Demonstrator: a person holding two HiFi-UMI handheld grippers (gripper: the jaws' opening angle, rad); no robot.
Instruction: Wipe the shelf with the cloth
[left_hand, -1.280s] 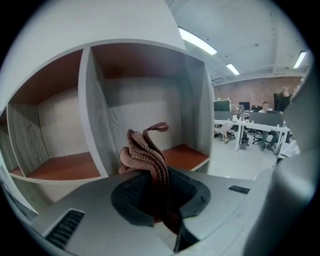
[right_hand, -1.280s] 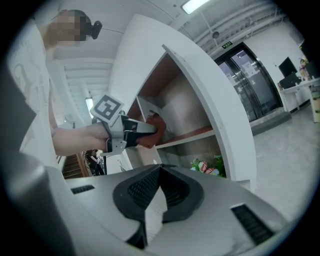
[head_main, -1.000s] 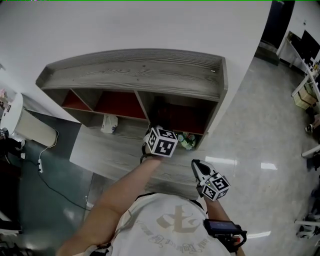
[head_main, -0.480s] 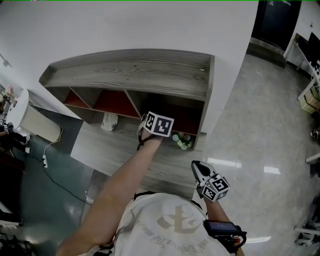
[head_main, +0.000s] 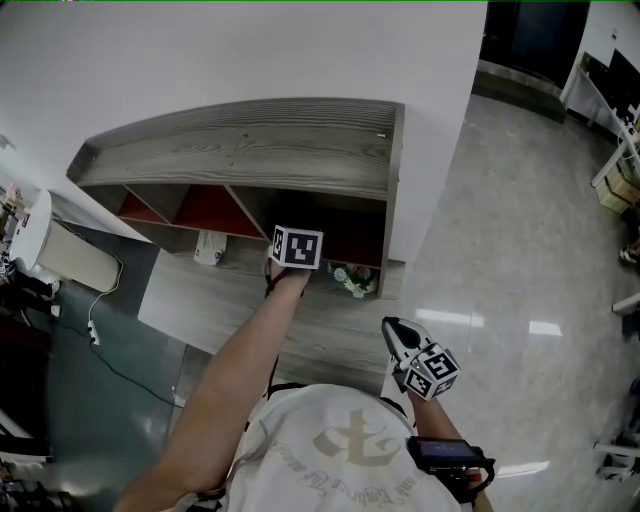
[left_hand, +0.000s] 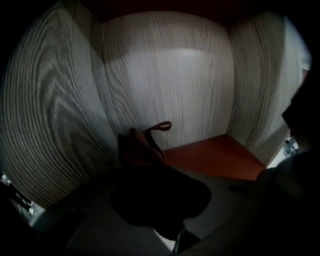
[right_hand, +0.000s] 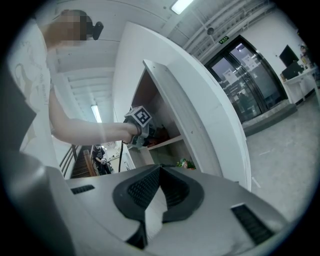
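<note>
**Left gripper clamped on cloth inside shelf; right gripper idle**

We find the left gripper reaching into the right-hand compartment of the grey wood-grain shelf. In the head view only its marker cube shows at the compartment mouth. Its jaws are closed on a dark reddish cloth, which bunches up just past the tips, with a small loop standing clear at the top. The cloth sits close against the inner corner where two wood-grain panels meet, beside a red-brown panel. We cannot tell whether it touches the wood.

The right gripper is held low near the person's body, well apart from the shelf. Its jaws are together with nothing between them.

A small green plant stands on the ledge just right of the left arm.
</note>
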